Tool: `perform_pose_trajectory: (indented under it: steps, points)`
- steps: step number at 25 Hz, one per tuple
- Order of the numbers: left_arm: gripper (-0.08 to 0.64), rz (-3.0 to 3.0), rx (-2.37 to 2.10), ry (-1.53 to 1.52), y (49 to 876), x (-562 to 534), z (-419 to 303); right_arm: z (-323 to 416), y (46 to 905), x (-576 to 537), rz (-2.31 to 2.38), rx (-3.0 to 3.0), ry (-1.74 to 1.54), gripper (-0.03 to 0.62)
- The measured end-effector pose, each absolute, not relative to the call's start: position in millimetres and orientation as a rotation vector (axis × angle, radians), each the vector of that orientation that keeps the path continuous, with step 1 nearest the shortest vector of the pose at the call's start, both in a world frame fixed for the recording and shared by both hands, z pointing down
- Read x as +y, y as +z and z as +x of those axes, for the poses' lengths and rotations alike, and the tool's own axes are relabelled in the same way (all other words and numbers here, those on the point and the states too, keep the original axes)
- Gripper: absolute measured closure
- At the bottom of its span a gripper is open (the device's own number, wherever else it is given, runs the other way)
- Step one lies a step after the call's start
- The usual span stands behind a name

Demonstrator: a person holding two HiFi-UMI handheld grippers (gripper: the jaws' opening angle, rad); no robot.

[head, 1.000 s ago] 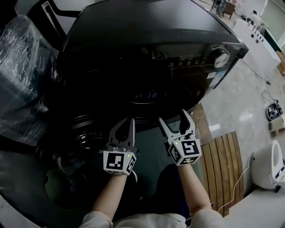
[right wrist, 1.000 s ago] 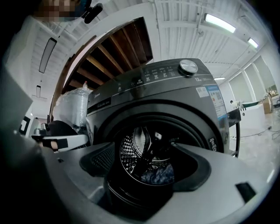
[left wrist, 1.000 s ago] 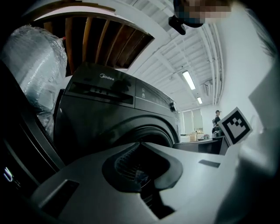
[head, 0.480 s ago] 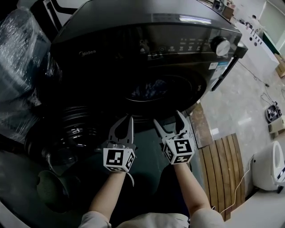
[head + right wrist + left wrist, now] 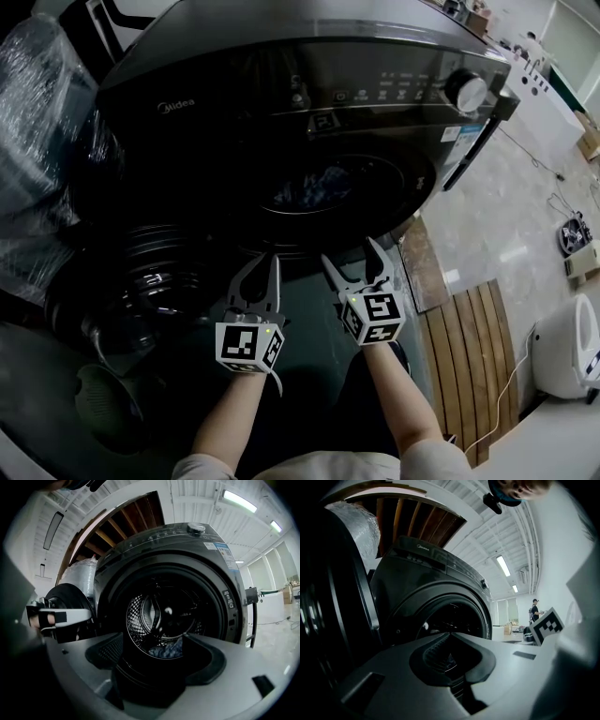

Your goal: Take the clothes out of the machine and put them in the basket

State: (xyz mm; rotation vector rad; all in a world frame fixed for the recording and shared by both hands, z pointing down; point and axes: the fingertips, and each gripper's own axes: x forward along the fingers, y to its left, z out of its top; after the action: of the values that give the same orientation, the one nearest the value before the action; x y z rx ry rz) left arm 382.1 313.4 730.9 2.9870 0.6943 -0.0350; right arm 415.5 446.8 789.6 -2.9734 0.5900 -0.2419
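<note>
Machine point(image 5: 281, 84); left tool point(image 5: 263, 267), right tool point(image 5: 351, 253) outstretched

The brand name "Midea" point(image 5: 176, 106) stands in pale letters on the upper left front of the washing machine point(image 5: 281, 56). The control icons point(image 5: 384, 94) beside the dial point(image 5: 466, 92) and the sticker point(image 5: 452, 137) below it are too small to read.

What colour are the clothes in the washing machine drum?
Blue clothes, best seen in the right gripper view.
</note>
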Motion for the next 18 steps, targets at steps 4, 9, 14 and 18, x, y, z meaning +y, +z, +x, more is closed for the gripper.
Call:
perform_pose_trajectory:
  steps: [4, 9, 14, 18]
  points:
    - [0.543, 2.970, 0.704, -0.089, 718.7, 317.6, 379.2, 418.5, 797.7, 441.9, -2.961, 0.589, -0.264, 0.195]
    - [0.543, 2.972, 0.691, -0.078, 724.0, 317.9, 380.4, 425.7, 810.9, 438.5, -2.956, 0.587, -0.296, 0.195]
    - [0.543, 2.941, 0.663, -0.044, 730.1, 314.5, 384.6, 443.1, 819.1, 436.3, -2.958, 0.561, -0.310, 0.193]
    - [0.543, 2.952, 0.697, -0.037, 730.9, 320.9, 381.8, 463.1, 828.0, 434.0, -2.978, 0.560, -0.340, 0.195]
